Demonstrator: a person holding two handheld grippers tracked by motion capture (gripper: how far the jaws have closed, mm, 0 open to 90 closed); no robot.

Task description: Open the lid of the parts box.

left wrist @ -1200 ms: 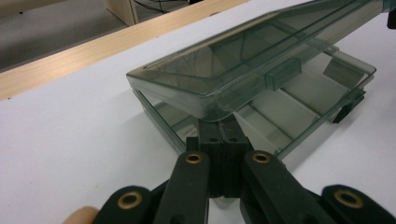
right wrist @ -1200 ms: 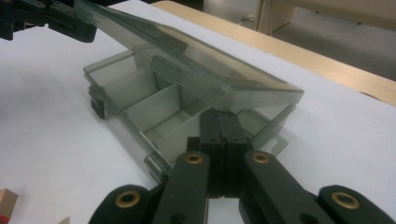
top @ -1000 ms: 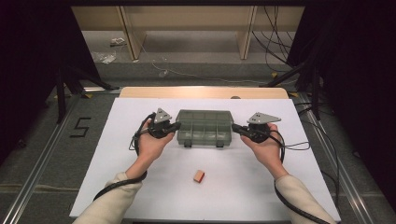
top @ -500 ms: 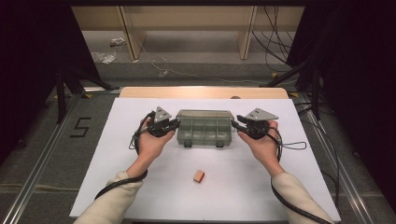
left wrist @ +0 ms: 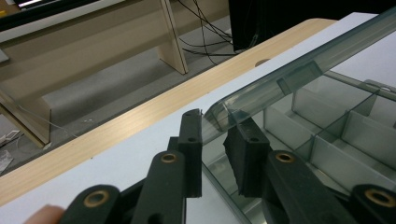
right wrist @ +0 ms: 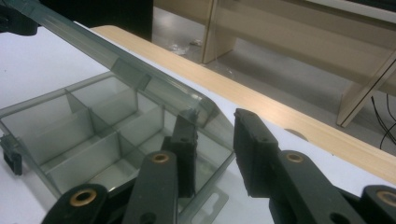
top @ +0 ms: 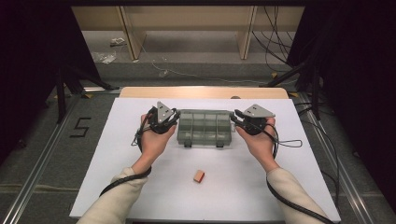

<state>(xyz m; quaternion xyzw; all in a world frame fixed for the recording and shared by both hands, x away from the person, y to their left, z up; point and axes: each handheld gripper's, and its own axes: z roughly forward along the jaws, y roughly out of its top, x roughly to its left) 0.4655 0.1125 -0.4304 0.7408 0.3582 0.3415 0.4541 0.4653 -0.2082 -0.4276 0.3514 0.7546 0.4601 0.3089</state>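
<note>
A clear grey compartment box lies mid-table between my two grippers, its lid tilted up above the empty compartments. My left gripper is at the box's left end. Its jaws have just been opening a little and still pinch the lid's corner. My right gripper is at the right end and its jaws have just been closing. There the lid leans on one fingertip. The other finger stands apart from it.
A small tan block lies on the white table nearer the person. A wooden strip runs along the far edge, with floor, cables and bench legs beyond. Cables trail from both grippers.
A second ago the lid lay flat on the box. Now it is raised and the compartments show. Both hands have stayed at the box's ends.
</note>
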